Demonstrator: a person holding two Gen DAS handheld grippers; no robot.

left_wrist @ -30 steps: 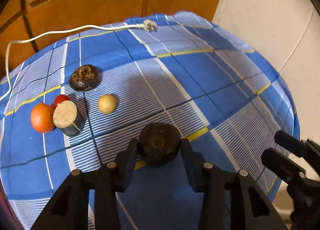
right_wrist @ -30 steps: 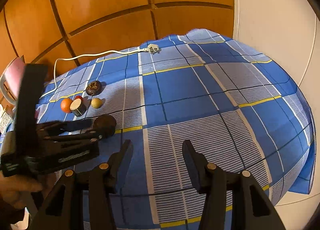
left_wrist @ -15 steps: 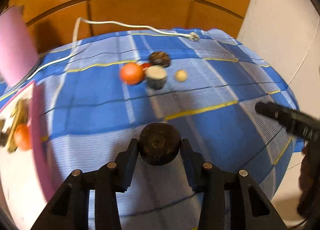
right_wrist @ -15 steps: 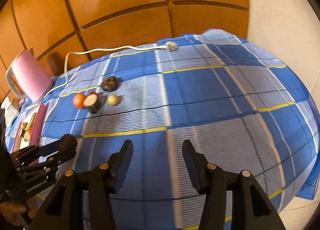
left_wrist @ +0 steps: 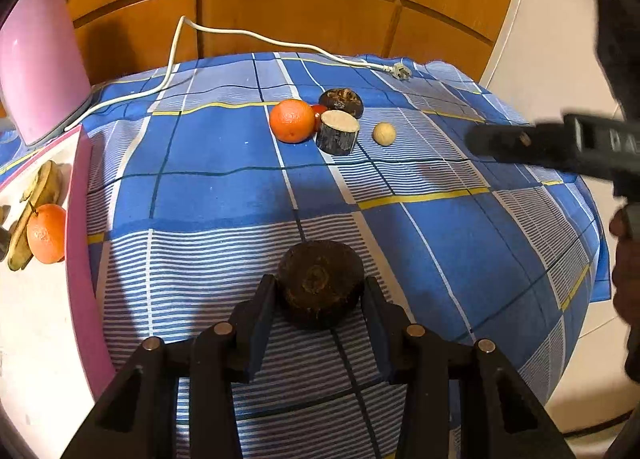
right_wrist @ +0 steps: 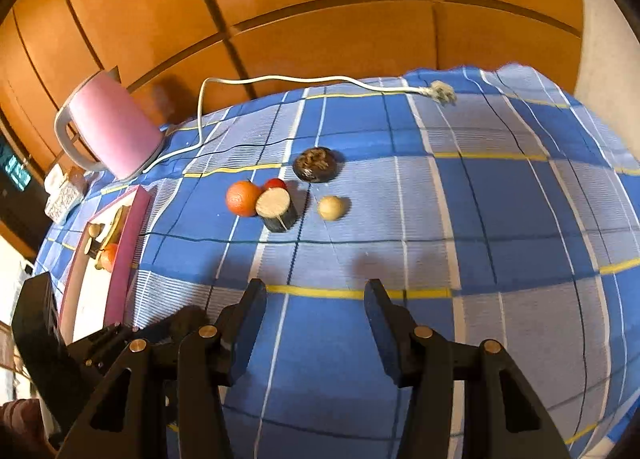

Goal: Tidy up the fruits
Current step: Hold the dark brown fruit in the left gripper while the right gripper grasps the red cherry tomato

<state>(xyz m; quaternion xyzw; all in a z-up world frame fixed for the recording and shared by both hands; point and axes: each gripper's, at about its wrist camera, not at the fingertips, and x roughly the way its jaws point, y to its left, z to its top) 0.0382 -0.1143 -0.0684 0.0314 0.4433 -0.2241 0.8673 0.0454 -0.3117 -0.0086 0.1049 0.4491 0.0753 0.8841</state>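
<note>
Your left gripper (left_wrist: 320,291) is clamped on a dark brown, flattened round fruit (left_wrist: 320,287), held between both fingers above the blue plaid tablecloth (left_wrist: 224,195). Your right gripper (right_wrist: 316,307) is spread wide with nothing between its fingers, hanging over bare cloth.

In the left wrist view, a pink-rimmed white tray (left_wrist: 80,243) sits at nine o'clock. It already holds an orange (left_wrist: 46,233) and what looks like a yellowish banana (left_wrist: 38,199), partly cut off by the frame edge. At twelve o'clock, well apart from the tray, a cluster waits on the cloth: a bright orange fruit (left_wrist: 292,120), a small red fruit (left_wrist: 319,110) tucked behind it, a dark stubby cylinder with a pale cut top (left_wrist: 337,132), a second dark brown wrinkled fruit (left_wrist: 341,101) and a small pale tan ball (left_wrist: 384,133). A pink electric kettle (right_wrist: 108,127) and its white cord (right_wrist: 280,80) lie at the far edge.

You appear to be mid-carry, taking the held fruit to the tray. Next, swing left toward nine o'clock, clear the tray's raised pink rim, lower over bare white floor beside the orange, then release. Your right gripper is free to reach toward the twelve o'clock cluster.
</note>
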